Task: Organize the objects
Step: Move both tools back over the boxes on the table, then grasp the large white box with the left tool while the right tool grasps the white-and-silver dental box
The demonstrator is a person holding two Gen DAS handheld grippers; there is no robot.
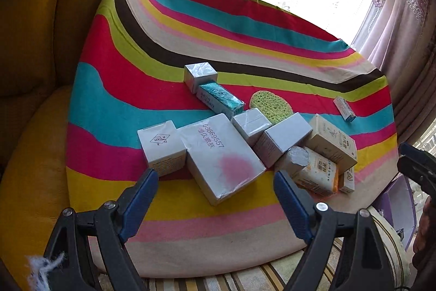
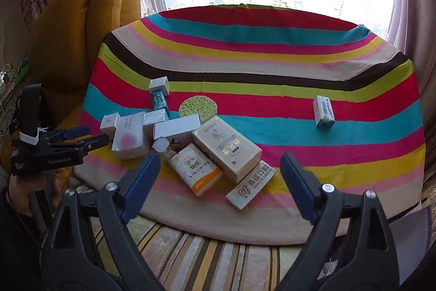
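Observation:
Several small cartons lie in a loose heap on a striped cloth (image 1: pixel 190 214) over a round table. My left gripper (image 1: pixel 216 179) is open just above a large white box with a pink blot (image 1: pixel 220 160), with nothing between its pads. A white carton (image 1: pixel 160 147) sits to the left of that box. My right gripper (image 2: pixel 220 164) is open over a beige carton (image 2: pixel 227 150), an orange-and-white packet (image 2: pixel 197 168) and a flat white box with printed characters (image 2: pixel 250 184). A teal box (image 1: pixel 222 97) and a green sponge (image 2: pixel 199 107) lie farther back.
A lone blue-and-white box (image 2: pixel 323 112) lies apart at the right of the cloth. A mustard-yellow armchair (image 1: pixel 35 72) stands against the table's left side. Curtains (image 2: pixel 408 4) hang behind and to the right. A striped rug (image 2: pixel 207 263) covers the floor in front.

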